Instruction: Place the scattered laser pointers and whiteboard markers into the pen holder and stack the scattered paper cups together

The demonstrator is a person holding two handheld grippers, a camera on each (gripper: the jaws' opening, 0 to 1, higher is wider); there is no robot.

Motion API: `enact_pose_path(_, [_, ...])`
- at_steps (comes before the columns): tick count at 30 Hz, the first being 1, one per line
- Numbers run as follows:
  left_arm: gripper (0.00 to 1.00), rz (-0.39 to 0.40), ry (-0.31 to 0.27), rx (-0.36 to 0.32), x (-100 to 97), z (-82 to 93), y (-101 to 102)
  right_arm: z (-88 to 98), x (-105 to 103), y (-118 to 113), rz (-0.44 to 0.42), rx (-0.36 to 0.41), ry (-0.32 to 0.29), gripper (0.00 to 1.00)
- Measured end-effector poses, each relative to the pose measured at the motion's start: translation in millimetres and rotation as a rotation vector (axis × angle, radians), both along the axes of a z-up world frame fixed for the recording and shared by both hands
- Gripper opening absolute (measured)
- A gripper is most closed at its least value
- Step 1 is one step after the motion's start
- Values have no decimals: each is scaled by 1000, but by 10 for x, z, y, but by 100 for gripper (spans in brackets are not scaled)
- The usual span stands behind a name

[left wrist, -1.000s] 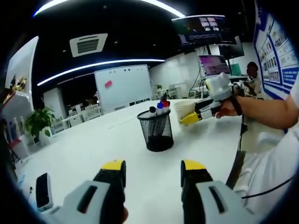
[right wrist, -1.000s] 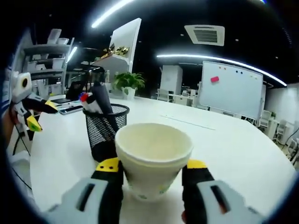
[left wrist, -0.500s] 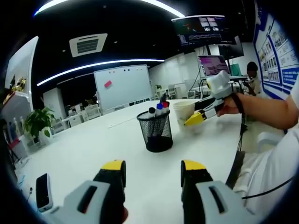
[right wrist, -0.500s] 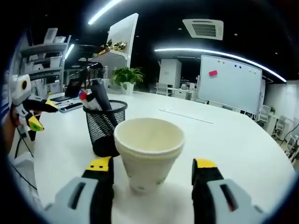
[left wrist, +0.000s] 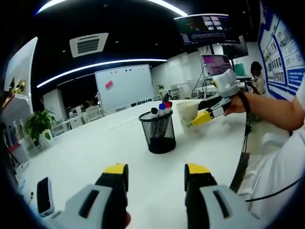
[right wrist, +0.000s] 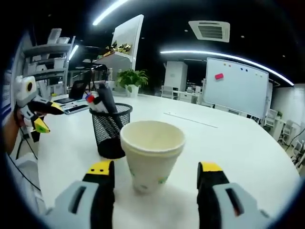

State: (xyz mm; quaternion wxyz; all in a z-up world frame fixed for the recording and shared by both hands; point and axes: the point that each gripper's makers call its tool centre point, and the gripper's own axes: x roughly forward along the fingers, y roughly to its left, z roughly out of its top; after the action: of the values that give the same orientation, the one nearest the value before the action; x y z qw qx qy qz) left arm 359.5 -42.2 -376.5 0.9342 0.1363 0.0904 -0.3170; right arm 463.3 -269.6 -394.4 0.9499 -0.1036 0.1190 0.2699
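Observation:
A white paper cup (right wrist: 151, 154) stands upright on the white table (right wrist: 248, 148), just ahead of my right gripper (right wrist: 156, 169), whose jaws are open and clear of it on both sides. Left of the cup is the black mesh pen holder (right wrist: 111, 129) with several markers (right wrist: 106, 101) sticking out. In the left gripper view the pen holder (left wrist: 157, 131) sits mid-table with the cup (left wrist: 187, 112) behind it to the right, and the right gripper (left wrist: 206, 115) is beside the cup in a person's hand. My left gripper (left wrist: 156, 171) hovers open over bare table. It appears as the left gripper (right wrist: 35, 114) in the right gripper view.
A dark phone (left wrist: 44, 195) lies near the table's left edge. A potted plant (left wrist: 39, 125), a whiteboard (left wrist: 125, 88) and office chairs stand beyond the table. A person's arm and white sleeve (left wrist: 276, 157) fill the right side of the left gripper view.
My right gripper has let go of the paper cup: its jaws were shut on it a second ago and now stand apart, drawn back a little. The cup stays standing on the table.

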Motion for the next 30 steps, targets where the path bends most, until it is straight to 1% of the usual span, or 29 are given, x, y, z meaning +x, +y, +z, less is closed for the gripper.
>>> enact_pose_path(5, [48, -1, 1, 15, 2, -13, -4, 44, -58, -14, 3, -21, -9, 70])
enact_pose_path(10, [48, 0, -2, 26, 6, -6, -7, 123, -79, -64, 1, -32, -23, 73])
enact_pose_path(20, [48, 4, -4, 28, 10, 8, -6, 114, -131, -111, 8, -46, -10, 75])
enact_pose_path(30, [48, 9, 6, 34, 11, -22, 0, 119, -153, -165, 21, -51, -1, 76])
